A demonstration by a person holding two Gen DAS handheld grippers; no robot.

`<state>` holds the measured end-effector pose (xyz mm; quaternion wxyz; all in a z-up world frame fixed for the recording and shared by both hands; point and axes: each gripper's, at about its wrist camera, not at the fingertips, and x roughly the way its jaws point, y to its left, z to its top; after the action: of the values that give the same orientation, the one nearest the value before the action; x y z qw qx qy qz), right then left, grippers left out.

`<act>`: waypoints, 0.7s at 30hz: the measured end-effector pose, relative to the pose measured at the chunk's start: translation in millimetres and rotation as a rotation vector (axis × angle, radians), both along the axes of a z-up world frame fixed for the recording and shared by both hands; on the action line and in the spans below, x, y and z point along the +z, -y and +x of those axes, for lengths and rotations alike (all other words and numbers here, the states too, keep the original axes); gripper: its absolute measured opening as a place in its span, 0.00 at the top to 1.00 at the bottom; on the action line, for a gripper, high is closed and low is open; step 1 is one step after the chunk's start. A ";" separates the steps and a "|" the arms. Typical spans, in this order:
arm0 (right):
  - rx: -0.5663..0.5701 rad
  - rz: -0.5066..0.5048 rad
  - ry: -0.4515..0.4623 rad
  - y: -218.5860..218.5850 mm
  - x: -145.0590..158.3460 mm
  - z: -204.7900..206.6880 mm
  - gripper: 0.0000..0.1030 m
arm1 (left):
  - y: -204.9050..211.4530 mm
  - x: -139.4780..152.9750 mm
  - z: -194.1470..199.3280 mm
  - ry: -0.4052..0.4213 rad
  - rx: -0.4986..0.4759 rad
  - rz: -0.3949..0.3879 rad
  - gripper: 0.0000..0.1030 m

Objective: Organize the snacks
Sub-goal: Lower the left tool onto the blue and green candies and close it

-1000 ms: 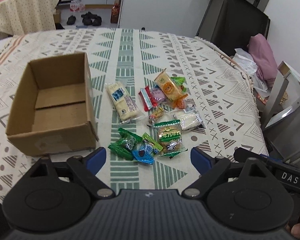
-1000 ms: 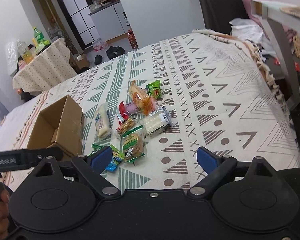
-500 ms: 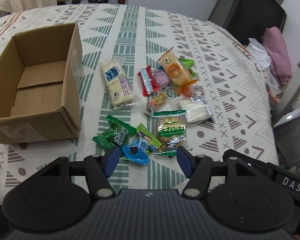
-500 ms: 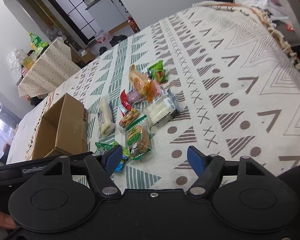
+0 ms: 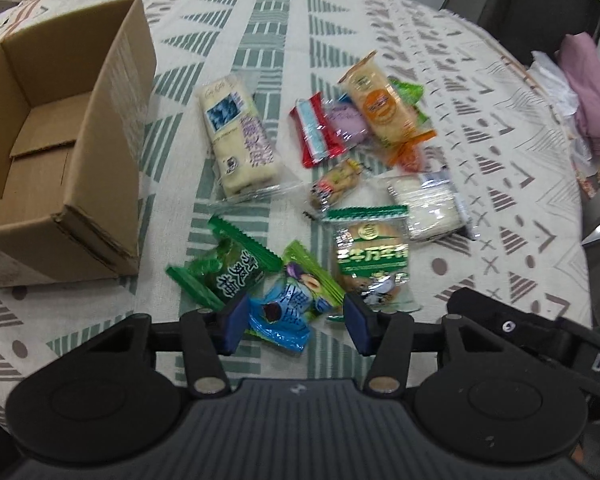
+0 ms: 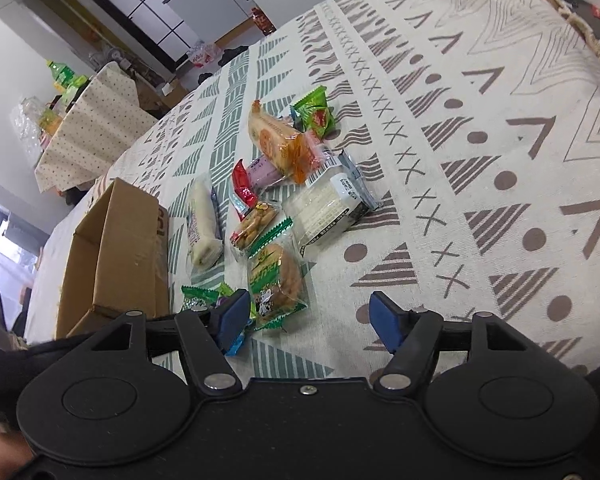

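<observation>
The left gripper [image 5: 292, 320] hung low over the near edge of the snack pile, its blue pads apart and framing a small blue candy packet [image 5: 282, 316] without yet pinching it. Whether the pads touched the wrapper could not be told. The right gripper [image 6: 306, 320] was also spread wide and held nothing, poised above the patterned tablecloth [image 6: 480, 120] with only bare cloth between its fingers.

In the left wrist view the snacks lay in a loose cluster at the centre. At ten o'clock from the blue packet sat a dark green candy packet [image 5: 228, 272], touching or overlapping it. At two o'clock was a green-topped biscuit packet [image 5: 370, 256], and beyond it a clear-wrapped white cake [image 5: 424, 208]. Further off, towards twelve, lay a long white rice cracker pack [image 5: 238, 136], a red wafer packet [image 5: 316, 132] and an orange cracker pack [image 5: 378, 100]. The open cardboard box [image 5: 112, 128] stood at nine to ten o'clock, just beside the pile, and looked empty, so the sorting seemed barely begun.

The blue packet would likely be very light, its film slick and crinkly, and soft enough to fold under the pads. Its crimped, serrated ends would probably slide out of a pinch; closing across the plump middle, where the sweet gives the wrapper body, seemed the surer hold. The neighbouring green wrappers might be dragged along if caught.
</observation>
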<state>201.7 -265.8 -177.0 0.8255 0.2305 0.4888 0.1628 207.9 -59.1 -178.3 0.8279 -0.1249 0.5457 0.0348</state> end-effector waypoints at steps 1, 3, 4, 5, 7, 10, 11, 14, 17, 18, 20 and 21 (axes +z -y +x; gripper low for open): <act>-0.001 0.004 -0.007 0.1 -1.7 1.4 0.36 | -0.1 -3.0 1.2 -0.008 0.002 0.005 0.50; 0.000 0.010 -0.019 -1.8 -5.9 5.6 0.36 | -0.2 -8.1 3.1 -0.015 0.007 0.024 0.48; 0.002 0.013 -0.024 -2.9 -7.9 7.3 0.36 | -0.3 -10.5 3.6 -0.016 0.007 0.024 0.48; 0.003 0.015 -0.030 -4.4 -9.9 9.4 0.36 | -0.1 -12.4 3.7 -0.018 0.006 0.025 0.47; 0.007 0.011 -0.045 -7.4 -14.5 13.5 0.36 | 0.4 -14.3 4.5 -0.019 0.003 0.025 0.47; 0.009 0.005 -0.066 -11.0 -20.9 19.0 0.36 | -0.8 -22.3 6.3 -0.054 0.009 -0.005 0.48; 0.008 0.004 -0.071 -11.9 -23.0 21.0 0.36 | -0.8 -23.1 5.5 -0.048 0.012 0.000 0.51; 0.013 0.003 -0.078 -14.9 -26.8 24.3 0.36 | -2.1 -21.1 3.7 -0.026 0.020 -0.010 0.65; 0.007 0.005 -0.076 -16.8 -29.3 27.5 0.36 | -3.7 -18.8 4.3 -0.011 0.023 -0.035 0.71; 0.005 0.008 -0.074 -17.5 -29.5 29.0 0.36 | -3.5 -17.7 3.9 -0.006 0.019 -0.037 0.72; 0.009 0.014 -0.072 -20.0 -30.4 31.6 0.36 | -3.0 -15.0 3.2 0.008 0.011 -0.041 0.72; 0.014 0.011 -0.069 -22.1 -30.8 32.7 0.36 | -2.9 -13.3 2.4 0.019 0.007 -0.042 0.72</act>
<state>234.3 -243.8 -207.8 0.8055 0.2370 0.5179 0.1634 210.2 -56.2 -191.5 0.8300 -0.1445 0.5382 0.0251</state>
